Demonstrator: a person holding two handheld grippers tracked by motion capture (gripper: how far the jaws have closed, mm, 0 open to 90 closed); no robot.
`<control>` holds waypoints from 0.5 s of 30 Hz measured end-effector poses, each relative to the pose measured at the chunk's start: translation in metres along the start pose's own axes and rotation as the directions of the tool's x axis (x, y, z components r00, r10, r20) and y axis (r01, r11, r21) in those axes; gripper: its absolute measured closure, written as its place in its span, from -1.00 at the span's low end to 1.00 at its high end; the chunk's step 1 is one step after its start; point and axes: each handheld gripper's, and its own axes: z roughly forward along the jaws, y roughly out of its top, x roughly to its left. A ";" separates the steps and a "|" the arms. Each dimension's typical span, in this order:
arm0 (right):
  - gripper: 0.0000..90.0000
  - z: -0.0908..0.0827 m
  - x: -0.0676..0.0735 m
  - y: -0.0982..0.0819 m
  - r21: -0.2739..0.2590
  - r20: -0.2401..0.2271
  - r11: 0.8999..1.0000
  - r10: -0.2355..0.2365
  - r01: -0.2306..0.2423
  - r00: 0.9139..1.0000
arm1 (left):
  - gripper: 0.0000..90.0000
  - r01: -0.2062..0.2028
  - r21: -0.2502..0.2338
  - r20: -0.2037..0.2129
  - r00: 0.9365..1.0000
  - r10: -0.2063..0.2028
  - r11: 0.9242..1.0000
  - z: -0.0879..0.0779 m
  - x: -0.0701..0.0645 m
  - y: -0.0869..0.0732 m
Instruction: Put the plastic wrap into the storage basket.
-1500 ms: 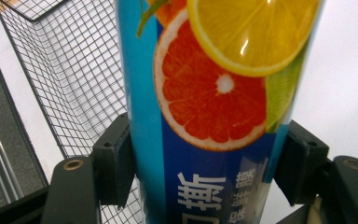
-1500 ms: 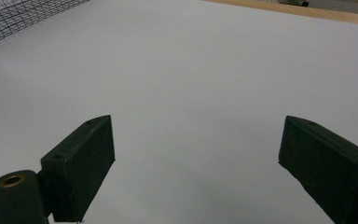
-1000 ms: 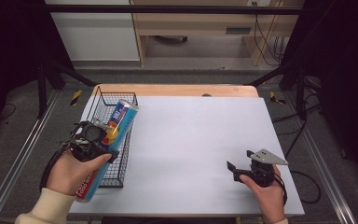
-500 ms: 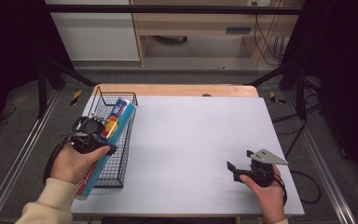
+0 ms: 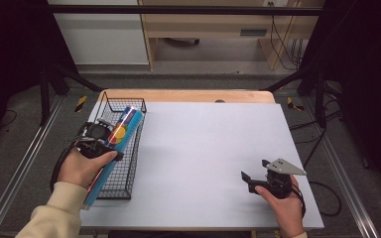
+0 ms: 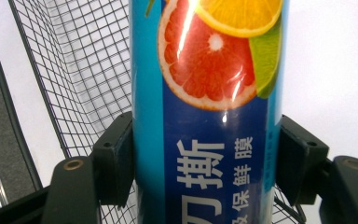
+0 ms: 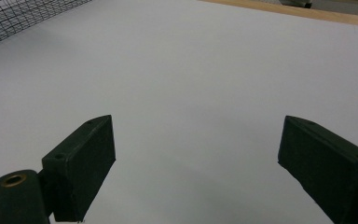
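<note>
tabletop [image 5: 203, 153]: big and white. It lies bare under and ahead of the right jaws.

wire basket [image 5: 124, 171]: black mesh, on the tabletop just under and behind the left jaws. In the left gripper view [image 6: 74, 70] its mesh shows behind the box, to the left of it.

cling film box [image 5: 116, 144]: a long blue box with grapefruit and lime pictures. It sits right between the left jaws [image 6: 209, 116] and reaches far past them both ways. Its far end rests near the basket's back rim.

what changed: a second ago the box was held higher and tipped over the basket's right side. Now it has come down and moved left, so it lies along the basket.

what that means: the box looks almost put away. I think the next thing is to lower it to the basket floor and let go.

left gripper [image 5: 95, 141]: its jaws are clamped on the two sides of the box, same as a second ago.

right gripper [image 5: 254, 177]: it has not moved. Its jaws are wide apart with nothing between them [image 7: 196, 154], well apart from the basket.
</note>
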 end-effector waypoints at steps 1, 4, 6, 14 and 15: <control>-0.75 0.000 0.000 0.000 0.003 0.003 1.000 -0.002 0.002 1.000 | -0.29 0.006 -0.003 -0.001 1.000 -0.006 1.000 0.001 0.000 0.000; -0.75 0.000 0.000 0.000 0.002 0.003 1.000 -0.002 0.002 1.000 | -0.29 0.014 0.013 -0.007 1.000 -0.014 1.000 0.003 0.005 -0.002; -0.75 0.000 0.000 0.000 0.001 0.000 1.000 0.000 0.000 1.000 | -0.29 0.025 0.018 -0.014 1.000 -0.025 1.000 0.006 0.008 -0.003; -0.75 0.000 0.000 0.000 0.003 0.000 1.000 -0.005 0.005 1.000 | -0.29 0.042 0.038 -0.024 0.999 -0.041 0.998 0.015 0.015 -0.007; -0.75 0.001 0.000 0.000 0.003 0.000 1.000 -0.006 0.006 1.000 | -0.29 0.040 0.045 -0.025 0.999 -0.039 0.998 0.016 0.015 -0.007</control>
